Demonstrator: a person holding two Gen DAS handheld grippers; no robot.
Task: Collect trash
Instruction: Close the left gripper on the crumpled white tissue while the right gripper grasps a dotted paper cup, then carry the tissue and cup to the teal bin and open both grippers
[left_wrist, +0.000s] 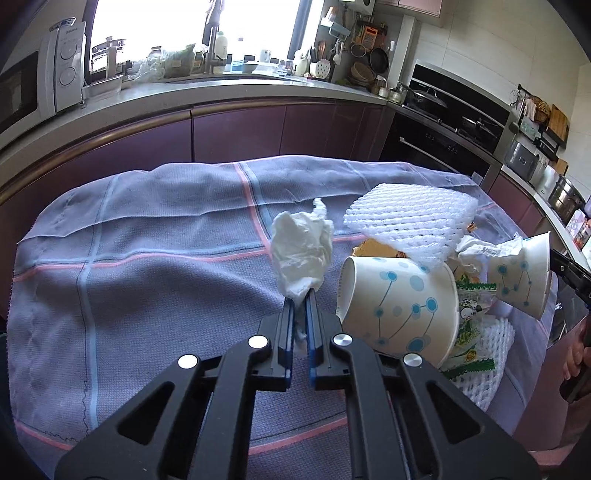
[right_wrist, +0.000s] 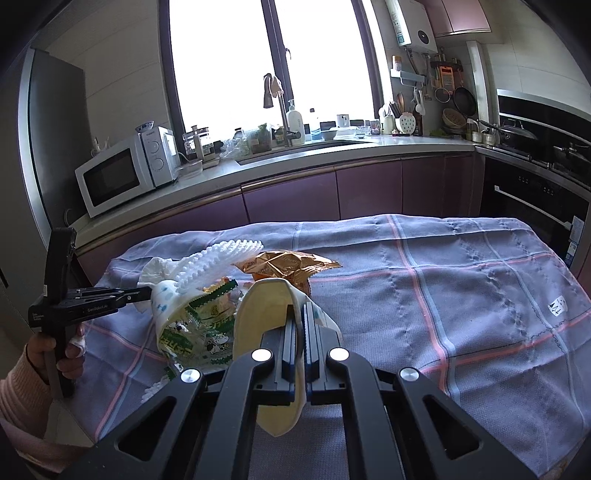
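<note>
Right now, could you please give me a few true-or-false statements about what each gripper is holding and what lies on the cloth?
1. The left gripper is shut on a crumpled white tissue. True.
2. The right gripper is open and holds nothing. False: it is shut on the wall of a paper cup.
3. A white foam net rests on top of the trash pile. True.
4. The cloth is plain red. False: it is grey-blue with pink and light blue lines.
5. A second dotted paper cup lies on its side beside the tissue. True.
</note>
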